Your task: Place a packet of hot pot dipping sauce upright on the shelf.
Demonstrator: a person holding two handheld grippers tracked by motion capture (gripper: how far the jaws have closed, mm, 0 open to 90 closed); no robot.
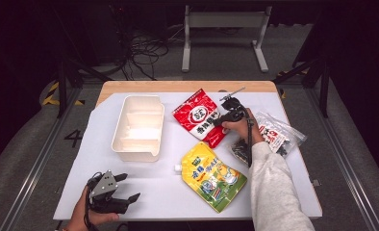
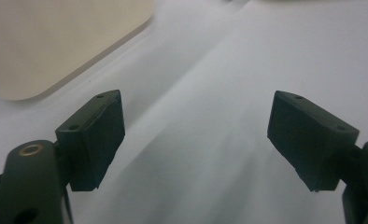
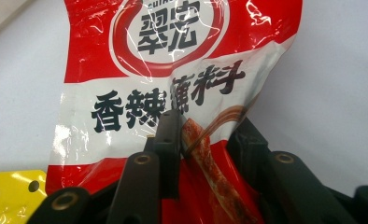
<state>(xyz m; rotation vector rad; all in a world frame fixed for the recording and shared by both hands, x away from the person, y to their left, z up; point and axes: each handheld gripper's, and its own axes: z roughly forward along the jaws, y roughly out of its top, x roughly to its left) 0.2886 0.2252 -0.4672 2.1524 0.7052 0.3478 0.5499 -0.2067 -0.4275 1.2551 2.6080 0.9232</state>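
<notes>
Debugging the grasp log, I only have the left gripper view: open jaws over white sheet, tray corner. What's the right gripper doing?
Observer: The right gripper has its jaws closed on the near edge of the red seasoning packet.
Operator: Anything else near that packet?
Observer: A yellow spouted pouch lies just nearer the person, and a clear bag of dark items sits by the right forearm.
Operator: Is the tray loaded?
Observer: No, the white tray looks empty in the high view.

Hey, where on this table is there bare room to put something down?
Free: the front strip between the left gripper and the yellow pouch, and the far-left edge beside the white bin. Crowded: the right half, where red packet, yellow pouch and clear bag cluster around the right gripper.
</notes>
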